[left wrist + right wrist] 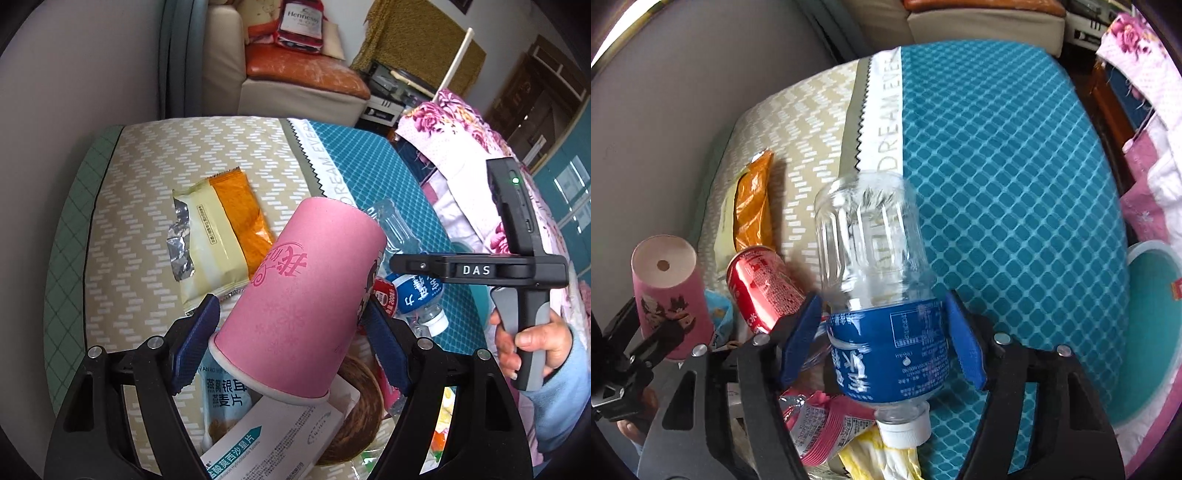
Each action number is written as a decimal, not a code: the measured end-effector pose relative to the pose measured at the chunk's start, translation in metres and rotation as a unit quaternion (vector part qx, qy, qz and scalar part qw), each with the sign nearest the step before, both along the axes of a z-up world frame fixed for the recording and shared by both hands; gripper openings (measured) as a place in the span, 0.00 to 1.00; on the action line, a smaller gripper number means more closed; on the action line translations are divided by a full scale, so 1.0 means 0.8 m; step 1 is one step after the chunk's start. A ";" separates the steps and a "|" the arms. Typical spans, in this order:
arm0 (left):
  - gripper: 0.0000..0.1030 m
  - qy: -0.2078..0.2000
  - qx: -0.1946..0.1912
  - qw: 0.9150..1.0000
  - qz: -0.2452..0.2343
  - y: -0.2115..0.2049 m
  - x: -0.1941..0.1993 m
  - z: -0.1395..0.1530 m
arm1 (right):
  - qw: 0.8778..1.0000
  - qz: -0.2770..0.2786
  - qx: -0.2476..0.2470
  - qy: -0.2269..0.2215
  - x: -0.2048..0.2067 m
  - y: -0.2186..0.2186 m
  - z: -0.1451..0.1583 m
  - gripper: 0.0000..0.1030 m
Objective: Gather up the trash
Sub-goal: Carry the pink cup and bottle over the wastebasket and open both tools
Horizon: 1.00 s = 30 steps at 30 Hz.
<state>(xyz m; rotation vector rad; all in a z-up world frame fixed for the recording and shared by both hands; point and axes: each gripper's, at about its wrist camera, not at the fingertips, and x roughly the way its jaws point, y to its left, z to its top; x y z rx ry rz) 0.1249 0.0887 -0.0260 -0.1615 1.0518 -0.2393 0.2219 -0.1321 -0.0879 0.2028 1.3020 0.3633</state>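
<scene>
The left gripper (288, 343) pinches the pink paper cup (295, 295) and the right gripper (882, 339) the water bottle (879, 280) over the wicker basket (364, 402), mostly filled; the snack wrapper (218, 236) at ten o'clock remains.

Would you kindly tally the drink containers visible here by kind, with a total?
Paper cups: 1, the pink cup in the left gripper.
Plastic bottles: 1, the clear bottle in the right gripper.
Cans: 1, the red can.
Total: 3

left tongs (288, 345): black arms | blue pads (195, 343) | silver screws
</scene>
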 end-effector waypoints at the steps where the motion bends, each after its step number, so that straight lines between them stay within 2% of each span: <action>1: 0.77 0.001 0.001 1.000 0.000 -0.001 0.000 -0.001 | 1.000 0.001 0.000 -0.003 -0.001 0.000 0.000 0.61; 7: 0.77 -0.003 0.008 1.000 -0.015 -0.024 0.001 0.007 | 0.999 -0.020 0.025 -0.020 -0.020 -0.031 0.023 0.60; 15: 0.77 -0.015 0.017 0.999 -0.040 -0.070 -0.007 0.024 | 0.994 -0.067 0.046 -0.067 -0.059 -0.092 0.067 0.59; 23: 0.77 -0.031 0.036 0.995 -0.087 -0.147 -0.013 0.042 | 0.984 -0.123 0.058 -0.114 -0.102 -0.174 0.109 0.59; 30: 0.77 -0.041 0.061 0.986 -0.152 -0.241 -0.009 0.046 | 0.970 -0.188 0.057 -0.143 -0.141 -0.258 0.122 0.59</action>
